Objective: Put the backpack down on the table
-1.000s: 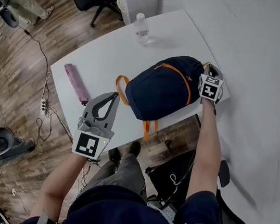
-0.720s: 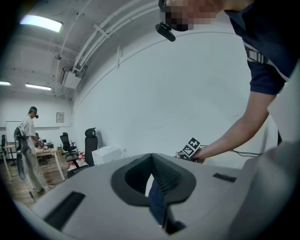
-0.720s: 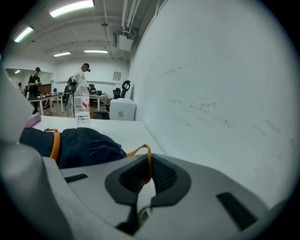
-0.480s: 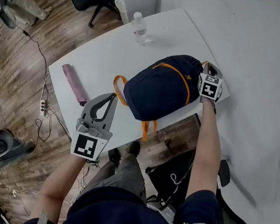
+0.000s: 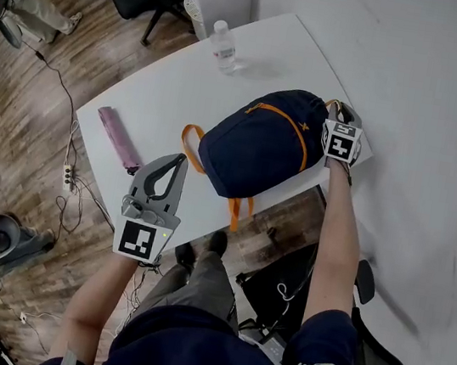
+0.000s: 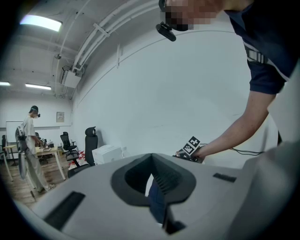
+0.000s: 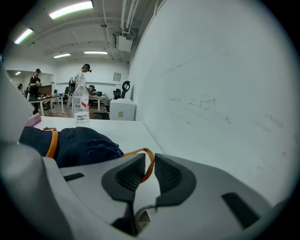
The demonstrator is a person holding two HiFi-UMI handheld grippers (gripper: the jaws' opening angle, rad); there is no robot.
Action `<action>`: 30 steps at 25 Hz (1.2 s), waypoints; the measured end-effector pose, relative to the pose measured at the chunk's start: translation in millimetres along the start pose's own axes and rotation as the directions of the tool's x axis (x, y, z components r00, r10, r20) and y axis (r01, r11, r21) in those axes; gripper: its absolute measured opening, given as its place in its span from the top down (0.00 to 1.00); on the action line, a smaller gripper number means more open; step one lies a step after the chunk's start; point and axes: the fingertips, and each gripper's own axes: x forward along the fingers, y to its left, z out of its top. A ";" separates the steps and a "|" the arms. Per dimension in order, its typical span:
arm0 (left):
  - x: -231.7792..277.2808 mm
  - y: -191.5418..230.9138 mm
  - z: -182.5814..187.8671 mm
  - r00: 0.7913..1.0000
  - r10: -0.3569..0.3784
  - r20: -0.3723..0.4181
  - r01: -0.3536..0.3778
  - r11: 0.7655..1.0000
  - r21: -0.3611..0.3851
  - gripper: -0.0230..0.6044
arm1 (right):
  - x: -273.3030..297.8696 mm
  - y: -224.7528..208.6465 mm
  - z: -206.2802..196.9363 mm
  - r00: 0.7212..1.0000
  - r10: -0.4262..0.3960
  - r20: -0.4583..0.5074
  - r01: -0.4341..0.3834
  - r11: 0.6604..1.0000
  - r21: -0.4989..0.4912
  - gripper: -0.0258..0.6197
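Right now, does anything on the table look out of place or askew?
Only a small thing: one orange strap of the navy backpack hangs over the near edge of the table. The water bottle stands upright and nothing is spilled.

No legible text, brand, number or sign on anything here.

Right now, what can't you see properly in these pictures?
- The label on the bottle: too small to read in the head view.
- The underside of the backpack: it lies against the table, head view.
- The pink thing: too small in the head view to tell what it is.
- The table top in the left gripper view: almost all hidden behind the body of the left gripper.
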 end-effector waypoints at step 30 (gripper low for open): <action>-8.3 -2.4 16.1 0.999 -0.015 0.045 0.014 1.000 0.008 0.96 | -65.1 -3.0 50.8 0.975 -0.032 0.220 0.037 0.999 -0.018 0.50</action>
